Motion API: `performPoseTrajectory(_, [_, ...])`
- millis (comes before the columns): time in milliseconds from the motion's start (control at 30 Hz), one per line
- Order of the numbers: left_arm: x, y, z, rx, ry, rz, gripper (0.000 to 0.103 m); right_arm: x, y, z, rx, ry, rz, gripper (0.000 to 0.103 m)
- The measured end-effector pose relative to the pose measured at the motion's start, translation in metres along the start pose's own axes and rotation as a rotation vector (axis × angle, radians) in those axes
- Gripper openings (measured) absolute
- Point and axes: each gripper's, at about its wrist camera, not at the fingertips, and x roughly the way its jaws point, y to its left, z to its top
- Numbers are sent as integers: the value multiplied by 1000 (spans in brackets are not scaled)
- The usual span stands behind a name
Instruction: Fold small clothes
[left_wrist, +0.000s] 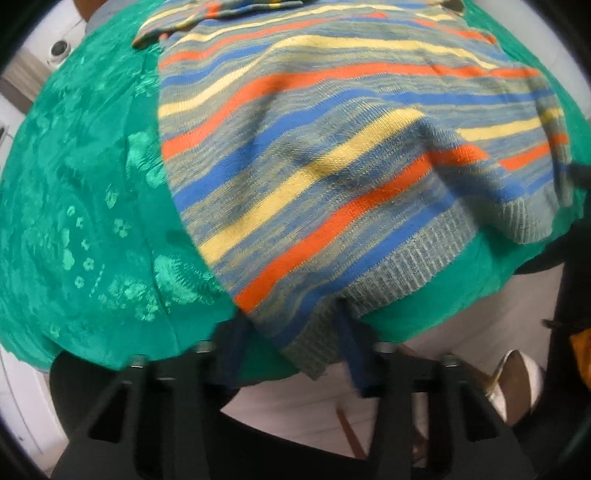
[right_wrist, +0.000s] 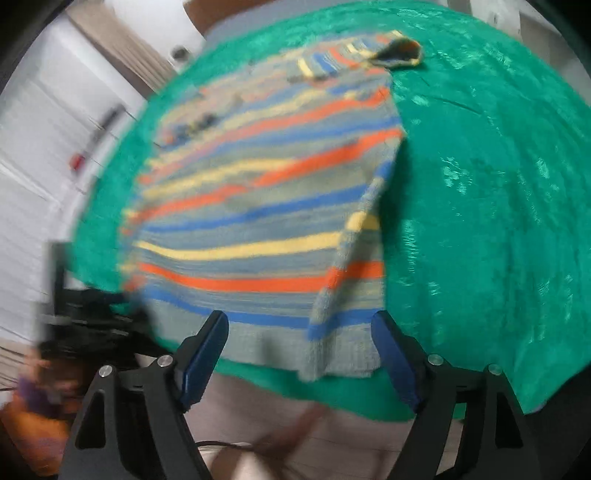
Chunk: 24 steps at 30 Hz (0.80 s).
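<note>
A small striped knit sweater (left_wrist: 332, 147), in blue, orange, yellow and grey, lies on a green patterned cloth (left_wrist: 85, 221). In the left wrist view my left gripper (left_wrist: 291, 332) is open, its blue fingers (left_wrist: 347, 343) on either side of the sweater's ribbed hem corner at the near table edge. In the right wrist view the sweater (right_wrist: 251, 214) lies flat with its right side folded inward and a sleeve (right_wrist: 362, 55) at the far end. My right gripper (right_wrist: 299, 325) is open, fingers (right_wrist: 395, 354) wide apart around the ribbed hem.
The green cloth (right_wrist: 498, 203) covers the table to its near edge. Below the edge is pale floor (left_wrist: 317, 413). A shoe (left_wrist: 517, 384) shows at the lower right. White cabinets (right_wrist: 44, 155) stand to the left.
</note>
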Motion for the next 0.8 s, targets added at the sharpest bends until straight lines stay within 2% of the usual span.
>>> performPoseTrajectory(33, [-4,6,-3,-15,7,-27,16,0,-3,0,2,0,-27,61])
performPoseTrajectory(100, [-17,27,-20,-46,15,-83,14,-6,-22,-3,64,-1,-24,25])
performPoseTrajectory(133, [-19,34,-24,-59,16,-105,15,-9,-31,-5,89,3,-12,16])
performPoseTrajectory(167, [-20,40,-28,-67,20,-129,21,-10,-36,-5,100,8,-4,11])
performPoseTrajectory(200, [-20,44,-30,-76,20,-150,28,-11,-43,-6,115,9,14,11])
performPoseTrajectory(233, [-20,51,-32,-85,20,-153,50,-12,-49,-7,131,5,36,11])
performPoseTrajectory(267, [-19,55,-33,-97,17,-146,66,-12,-51,-7,142,5,51,11])
performPoseTrajectory(333, [-19,59,-32,-108,14,-137,67,-10,-54,-7,164,6,91,11])
performPoseTrajectory(367, [-18,59,-32,-109,15,-139,64,-6,-56,-6,166,10,108,11])
performPoseTrajectory(400, [-17,57,-27,-109,12,-140,56,-5,-55,-5,163,13,114,11])
performPoseTrajectory(433, [-16,55,-26,-108,13,-149,21,-5,-53,-5,159,15,116,11])
performPoseTrajectory(467, [-12,50,-21,-110,28,-166,5,-5,-53,-5,156,20,114,8])
performPoseTrajectory(567, [-23,51,-21,-126,30,-182,3,-21,-64,-7,198,37,119,5])
performPoseTrajectory(700, [-57,82,-42,-89,21,-128,3,-57,-83,-20,289,42,183,5])
performPoseTrajectory(800, [-59,93,-46,-90,36,-106,3,-39,-84,-32,312,103,177,4])
